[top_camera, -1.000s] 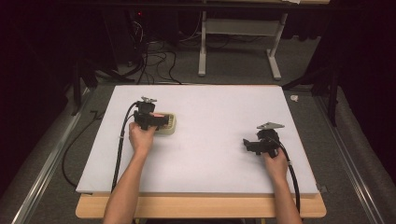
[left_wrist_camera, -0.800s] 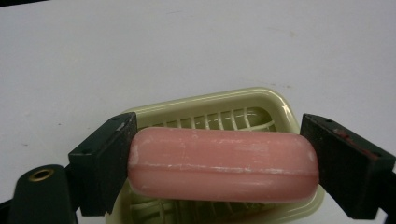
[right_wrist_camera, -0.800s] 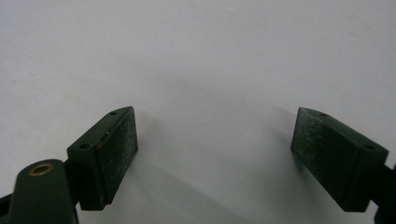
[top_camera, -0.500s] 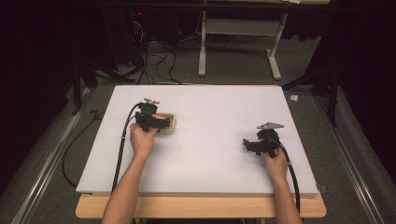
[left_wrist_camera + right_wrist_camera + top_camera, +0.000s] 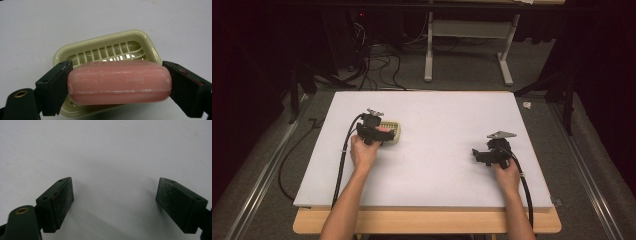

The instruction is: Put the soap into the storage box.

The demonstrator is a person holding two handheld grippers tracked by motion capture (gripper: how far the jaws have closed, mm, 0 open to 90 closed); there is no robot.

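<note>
A pink bar of soap (image 5: 118, 82) sits lengthwise between the jaws of my left gripper (image 5: 117, 86), which is shut on its two ends. Just under and behind it is a pale green soap dish (image 5: 100, 46) with a slotted grid floor. In the high view the left gripper (image 5: 379, 135) is over that soap dish (image 5: 393, 131) on the left half of the white board. My right gripper (image 5: 115, 202) stands open over bare white surface with nothing between its pads; in the high view the right gripper (image 5: 477, 155) rests on the board's right side.
The white board (image 5: 437, 125) lies on a wooden table (image 5: 427, 222). Black cables trail from both grippers toward the near edge. Behind the board are a white table frame (image 5: 467, 40), tangled cables on the floor and dark stands at both sides.
The left gripper has drifted slightly toward the near edge over the dish. The right gripper has not moved.
</note>
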